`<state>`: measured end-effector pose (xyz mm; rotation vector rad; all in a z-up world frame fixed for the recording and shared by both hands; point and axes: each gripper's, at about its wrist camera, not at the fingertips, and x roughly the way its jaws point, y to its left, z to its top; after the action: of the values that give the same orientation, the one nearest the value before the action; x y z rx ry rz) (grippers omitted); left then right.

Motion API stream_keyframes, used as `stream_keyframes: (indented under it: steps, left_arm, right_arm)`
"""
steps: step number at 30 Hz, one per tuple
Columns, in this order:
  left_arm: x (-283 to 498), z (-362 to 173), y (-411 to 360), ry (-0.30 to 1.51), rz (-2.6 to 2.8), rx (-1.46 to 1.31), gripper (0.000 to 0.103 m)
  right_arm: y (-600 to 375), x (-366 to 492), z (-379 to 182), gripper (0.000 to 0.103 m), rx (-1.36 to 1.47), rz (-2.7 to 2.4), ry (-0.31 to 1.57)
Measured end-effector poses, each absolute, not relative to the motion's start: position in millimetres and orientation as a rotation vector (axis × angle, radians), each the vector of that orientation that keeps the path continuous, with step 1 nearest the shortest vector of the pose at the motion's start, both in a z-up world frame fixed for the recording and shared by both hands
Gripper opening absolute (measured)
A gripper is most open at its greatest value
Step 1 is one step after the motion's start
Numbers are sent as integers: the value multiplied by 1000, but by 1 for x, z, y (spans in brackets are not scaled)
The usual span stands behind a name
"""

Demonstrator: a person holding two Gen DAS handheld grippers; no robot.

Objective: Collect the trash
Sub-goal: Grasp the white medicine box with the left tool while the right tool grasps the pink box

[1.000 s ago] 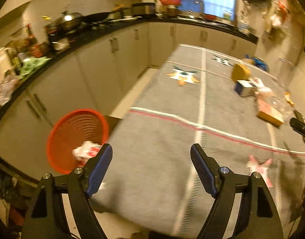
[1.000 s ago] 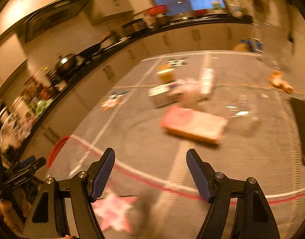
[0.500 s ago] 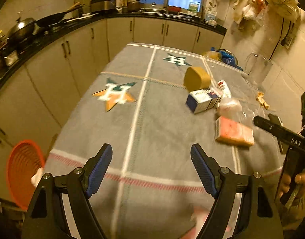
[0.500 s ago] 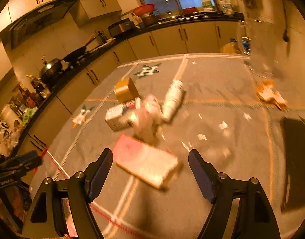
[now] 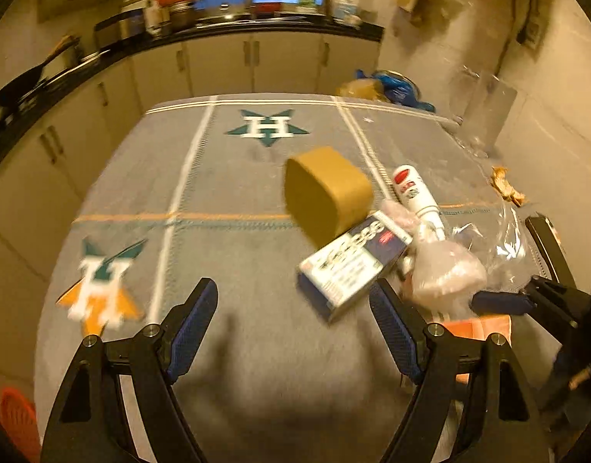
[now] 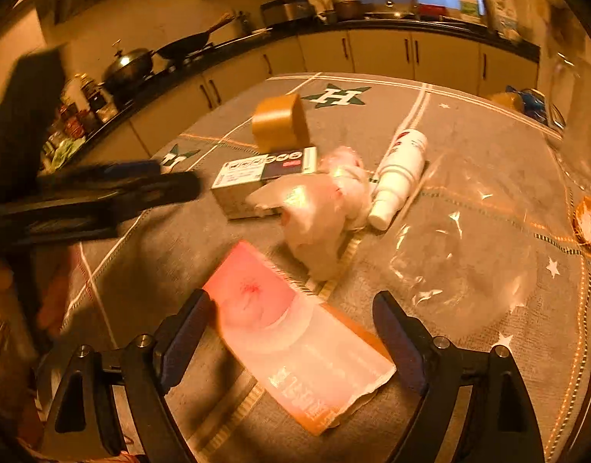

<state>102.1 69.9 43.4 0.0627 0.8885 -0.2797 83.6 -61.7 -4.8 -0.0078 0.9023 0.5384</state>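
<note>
Left wrist view: the left gripper [image 5: 293, 322] hangs open and empty over the grey cloth [image 5: 226, 177], near a blue-and-white box [image 5: 353, 260].

Right wrist view: the right gripper [image 6: 291, 330], jaws opening, straddles a flat pink packet [image 6: 295, 341] lying on the cloth, torn at its near end.

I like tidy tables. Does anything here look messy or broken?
Yes. The pink packet near the right gripper has a torn end, the white bottle lies tipped over, and a crumpled plastic bag sits among the boxes.
</note>
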Motion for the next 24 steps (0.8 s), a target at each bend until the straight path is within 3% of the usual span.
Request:
stream_keyframes:
  steps: [2,7,10,12,14,21,23,24]
  left_arm:
    - [111,39,62,894,-320,77,80]
    - [123,29,47,919,-406,108,80]
    - [124,24,42,950,-456,107,76]
    - [121,19,39,986,-449,123,44]
    - [119,20,39,988,-426,126,38]
    - [79,22,70,1017,-357,38,38]
    - [62,22,78,1018,-328,30,38]
    - [52,22,83,1019,-311,21,38]
  right_arm:
    - [-62,82,-4,86,-19,539,892]
    - [-67,75,0,63,-7,551,893]
    - [-67,72,-1,64,-7,563,894]
    - [-67,71,-2,68,-3,585,902]
    - [-67,71,-5,73,0,593,908]
    - [-55,62,-8,73,-57,596,911]
    - [-51,58,-7,69,-74,598,908]
    - [-50,57,-7,62,-80,598,910]
